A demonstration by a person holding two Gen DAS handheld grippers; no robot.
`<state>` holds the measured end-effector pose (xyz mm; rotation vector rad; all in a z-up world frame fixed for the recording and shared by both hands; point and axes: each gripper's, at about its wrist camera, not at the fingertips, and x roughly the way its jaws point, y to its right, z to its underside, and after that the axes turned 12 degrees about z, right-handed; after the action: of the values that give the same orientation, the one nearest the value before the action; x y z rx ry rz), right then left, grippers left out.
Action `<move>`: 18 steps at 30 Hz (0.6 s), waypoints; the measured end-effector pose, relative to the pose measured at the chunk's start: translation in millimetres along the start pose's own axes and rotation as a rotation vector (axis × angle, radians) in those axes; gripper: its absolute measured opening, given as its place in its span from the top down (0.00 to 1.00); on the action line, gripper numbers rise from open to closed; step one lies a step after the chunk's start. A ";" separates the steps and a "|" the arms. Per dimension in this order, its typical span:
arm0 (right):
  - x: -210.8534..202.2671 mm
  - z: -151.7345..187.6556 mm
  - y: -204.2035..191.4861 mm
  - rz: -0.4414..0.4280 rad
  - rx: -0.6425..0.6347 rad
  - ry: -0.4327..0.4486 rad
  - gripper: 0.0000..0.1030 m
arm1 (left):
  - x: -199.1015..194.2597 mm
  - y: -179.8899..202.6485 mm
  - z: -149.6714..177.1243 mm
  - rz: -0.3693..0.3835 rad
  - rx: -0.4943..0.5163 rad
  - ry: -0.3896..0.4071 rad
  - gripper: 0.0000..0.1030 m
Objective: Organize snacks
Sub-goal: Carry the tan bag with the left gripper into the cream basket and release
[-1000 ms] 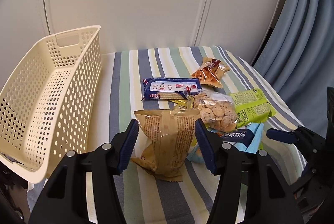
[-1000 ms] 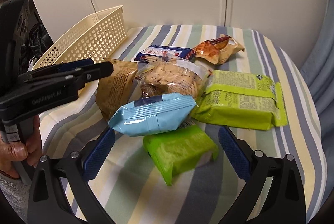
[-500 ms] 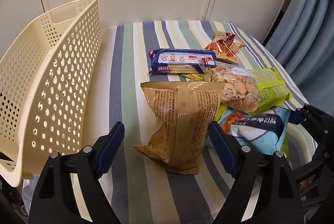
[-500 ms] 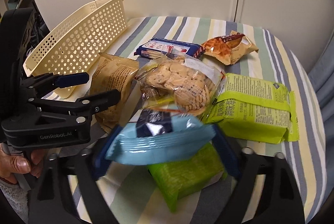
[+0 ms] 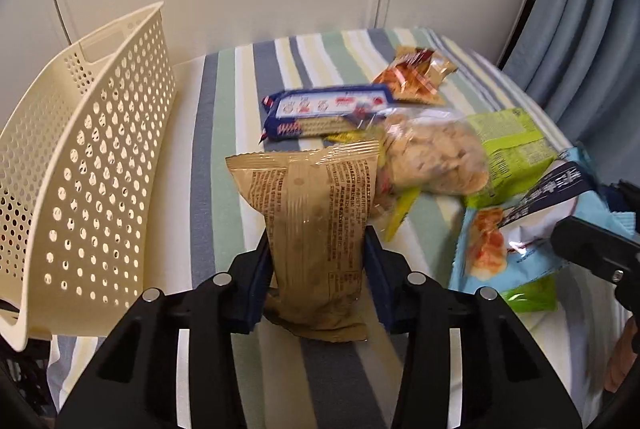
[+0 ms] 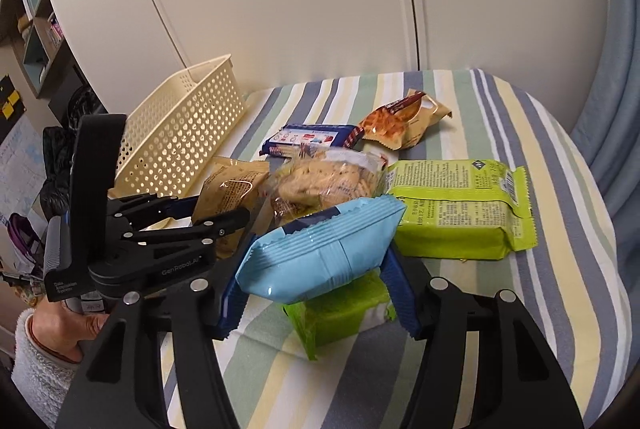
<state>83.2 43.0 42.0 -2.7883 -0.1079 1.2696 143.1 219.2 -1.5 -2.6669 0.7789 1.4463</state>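
My left gripper [image 5: 316, 269] is shut on a brown snack bag [image 5: 316, 213] and holds it upright over the striped cloth. From the right wrist view that gripper [image 6: 208, 219] and the brown bag [image 6: 230, 195] show at the left. My right gripper [image 6: 316, 281] is shut on a light blue snack bag [image 6: 324, 249], raised above a small green pack [image 6: 340, 313]. The light blue bag [image 5: 528, 225] also appears at the right of the left wrist view. A cream perforated basket [image 5: 80, 169] [image 6: 180, 137] stands to the left, and I see nothing inside it.
On the striped tablecloth [image 6: 560, 189] lie a blue cracker pack [image 5: 328, 113], an orange bag [image 5: 416, 77], a clear cookie bag [image 6: 324, 181] and a large green pack [image 6: 456, 205]. A hand [image 6: 60, 329] holds the left gripper. White cabinet doors stand behind; a blue curtain hangs at right.
Both grippers went from open to shut: the left closed on the brown bag, the right closed on the light blue bag and raised it off the small green pack.
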 end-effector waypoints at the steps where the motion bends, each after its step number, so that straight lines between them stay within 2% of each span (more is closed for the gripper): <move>1: -2.6 0.2 2.1 -0.001 0.009 0.005 0.42 | -3.3 2.1 -0.4 0.008 -0.003 0.011 0.57; 7: -16.4 -2.4 9.3 0.003 0.041 0.040 0.43 | -33.6 10.6 -2.7 0.013 -0.007 0.094 0.58; 11: -26.2 -4.1 11.0 0.004 0.051 0.063 0.43 | -60.1 6.5 -10.1 -0.010 -0.026 0.172 0.57; 15: -31.3 -7.3 6.9 0.011 0.046 0.078 0.43 | -90.8 -7.1 -18.4 -0.059 -0.060 0.260 0.57; 18: -32.6 -8.6 3.6 0.012 0.052 0.082 0.43 | -114.3 -23.5 -24.9 -0.128 -0.084 0.325 0.57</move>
<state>68.4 36.0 71.8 -2.7965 -0.0528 1.1410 121.2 281.8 97.7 -2.9966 0.5552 1.0552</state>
